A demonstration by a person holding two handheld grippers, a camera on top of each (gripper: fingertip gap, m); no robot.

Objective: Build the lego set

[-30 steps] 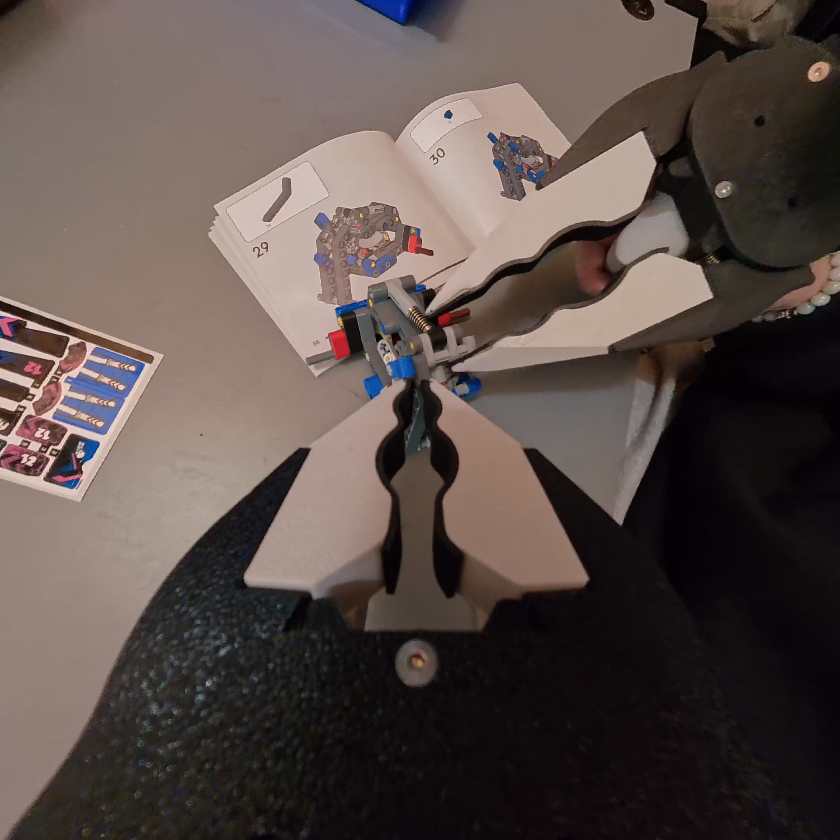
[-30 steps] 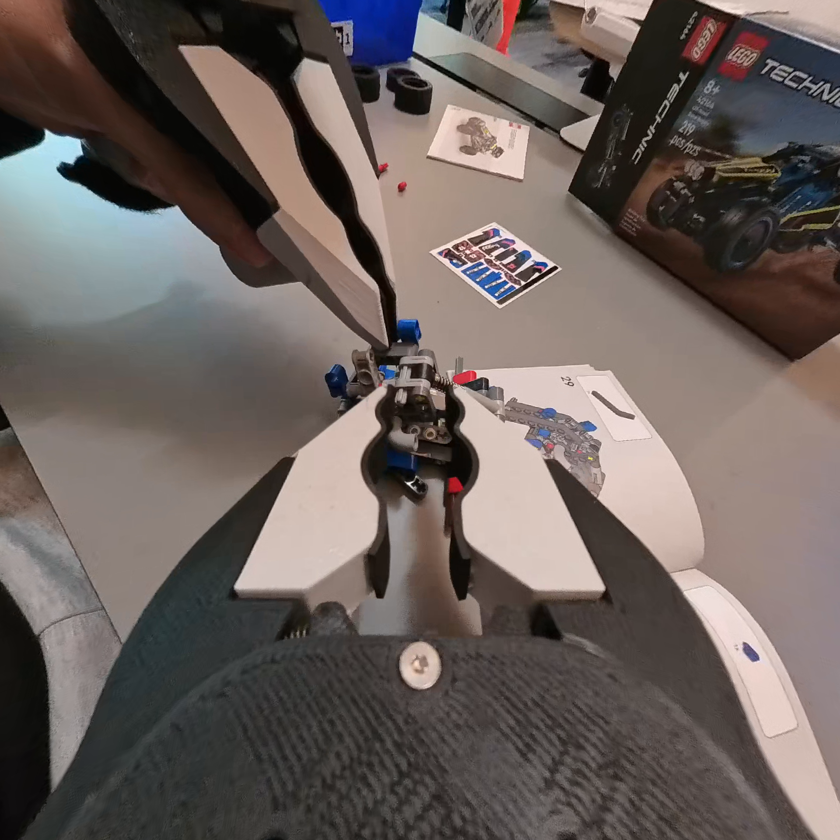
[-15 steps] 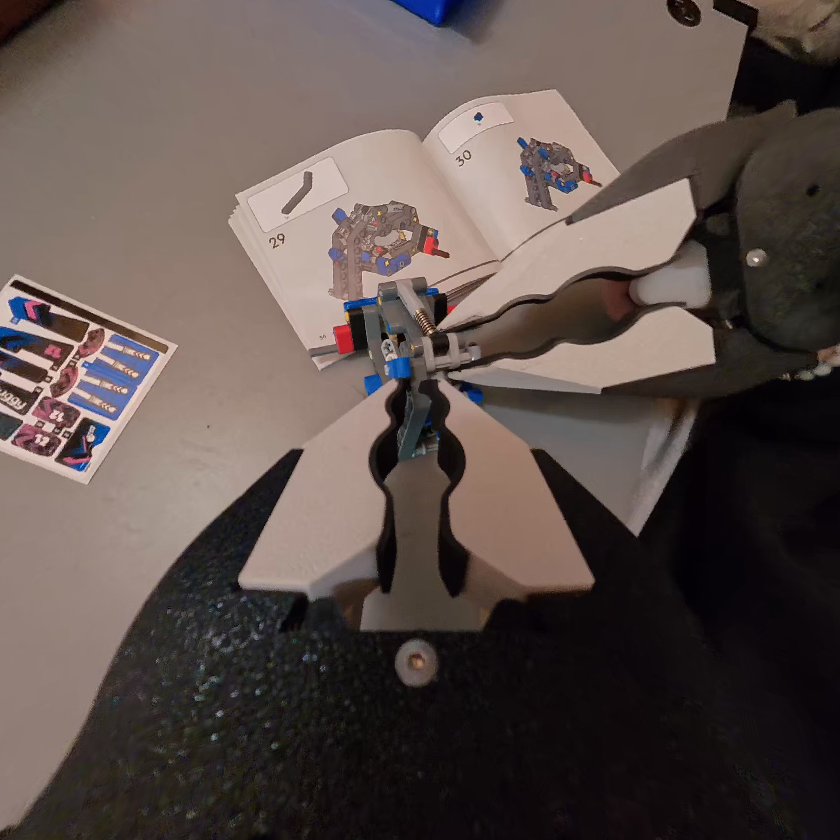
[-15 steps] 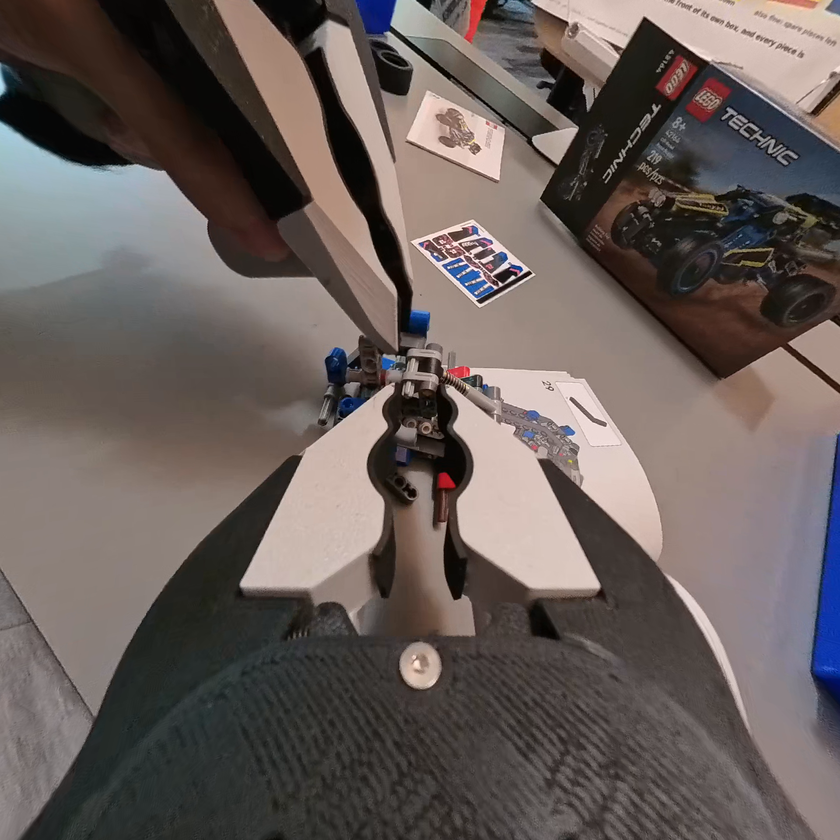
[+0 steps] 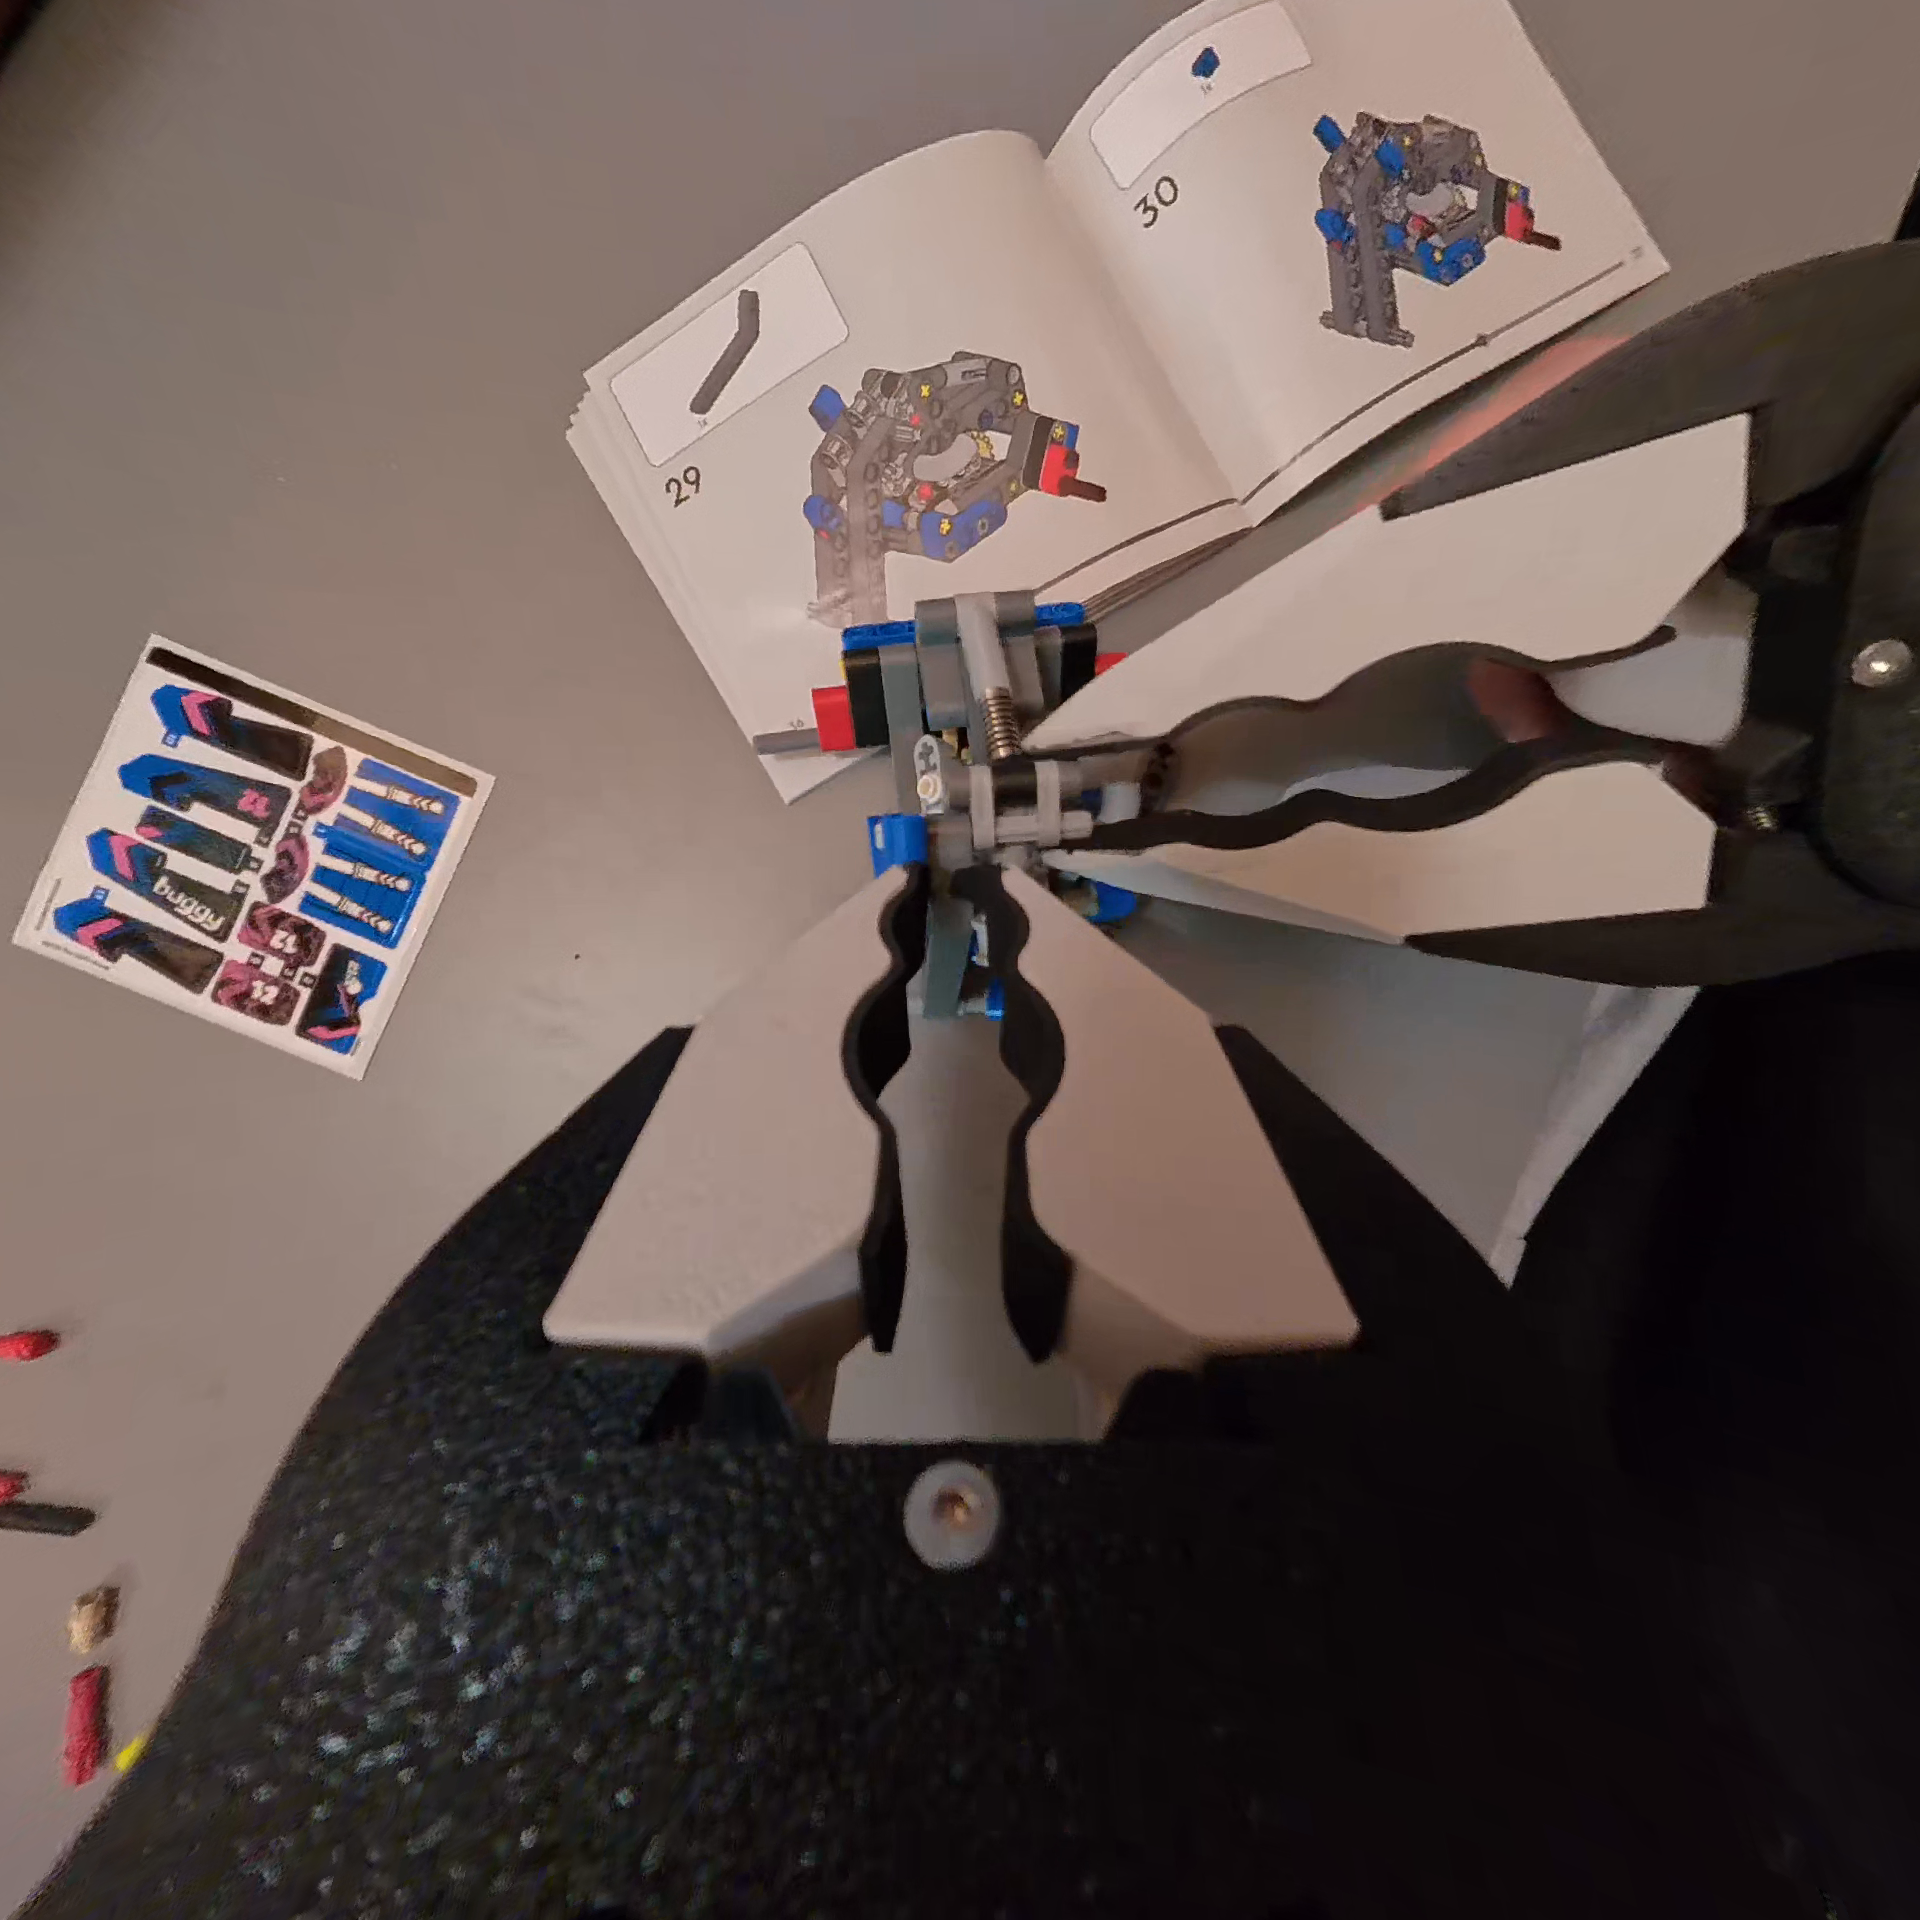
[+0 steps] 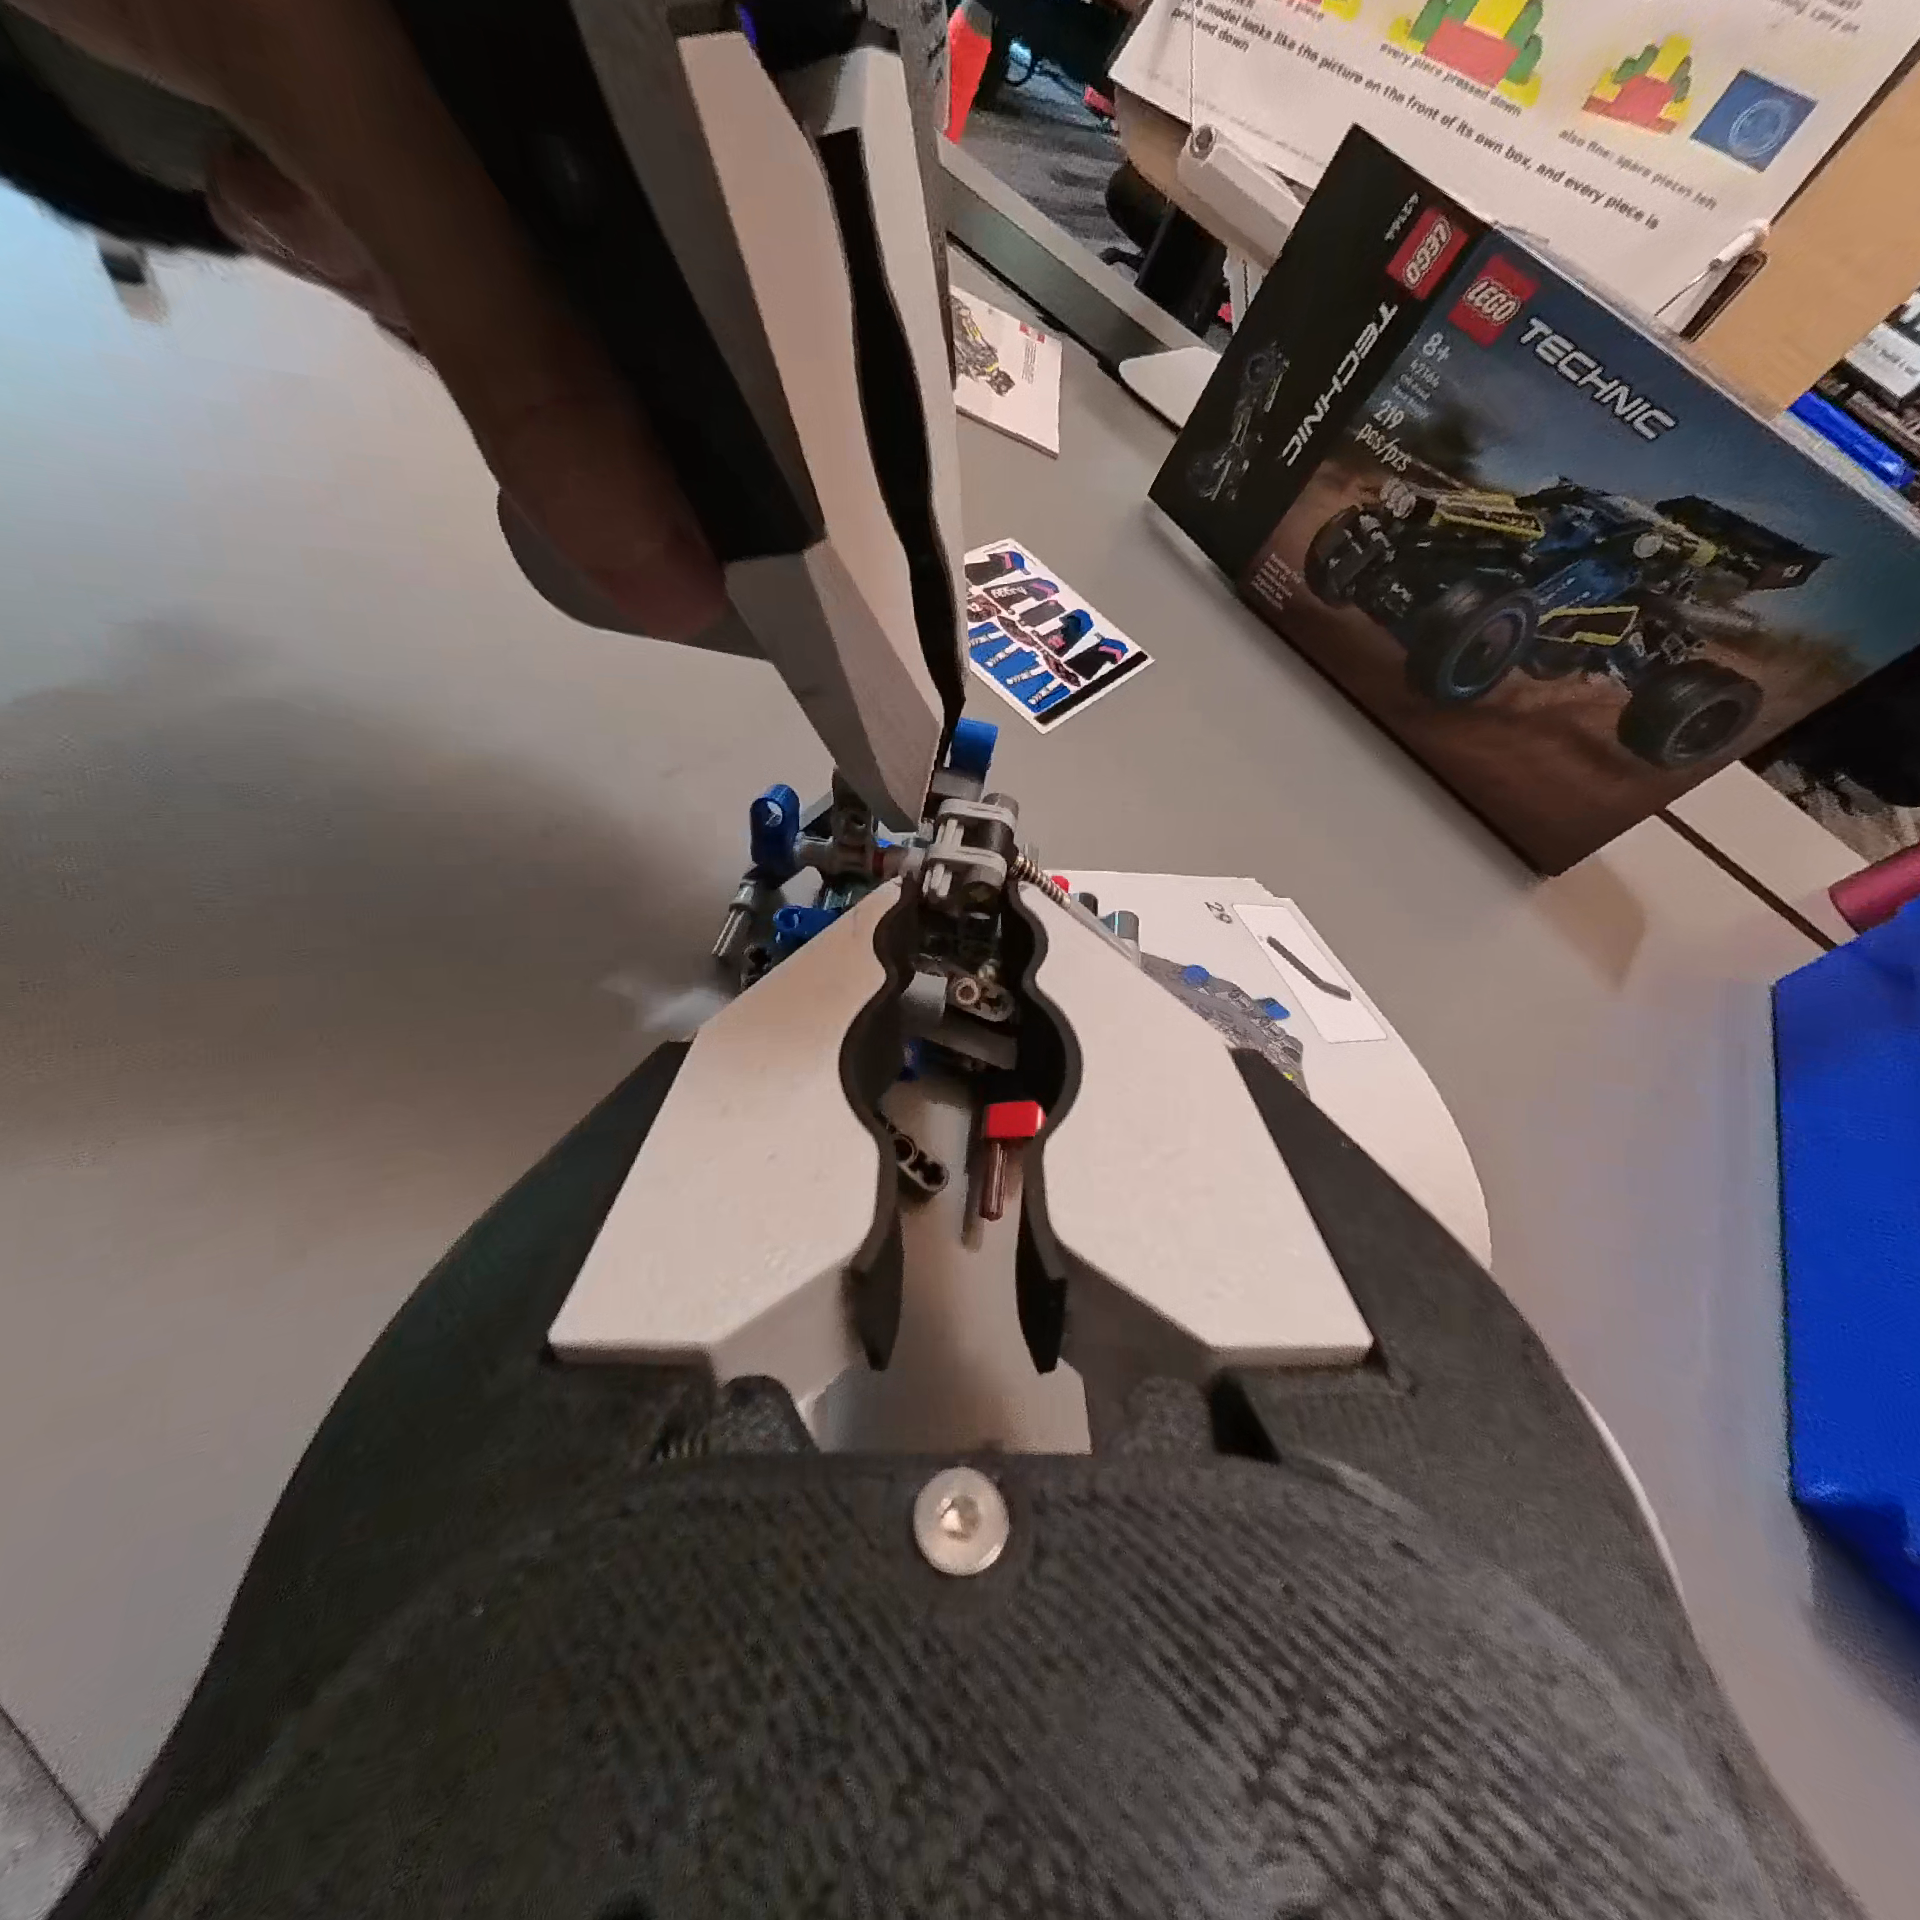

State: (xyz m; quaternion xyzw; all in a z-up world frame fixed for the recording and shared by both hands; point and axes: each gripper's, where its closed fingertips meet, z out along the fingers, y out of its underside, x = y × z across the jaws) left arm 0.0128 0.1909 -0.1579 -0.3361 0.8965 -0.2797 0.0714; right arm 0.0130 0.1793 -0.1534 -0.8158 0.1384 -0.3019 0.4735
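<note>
Both cameras have drawn closer to the lego assembly (image 5: 971,727), held above the grey counter (image 5: 312,312) beside the open instruction booklet (image 5: 935,343). The left hand-held gripper (image 5: 956,894) clamps its near end, while the right hand-held gripper (image 6: 951,904) grips its side.

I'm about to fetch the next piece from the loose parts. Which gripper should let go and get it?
Probably the left gripper. The loose red pieces lie at the left edge of its view, on its side of the table. Both grippers are shut on the lego assembly, and the right gripper encloses more of it, so it can likely hold alone.
</note>
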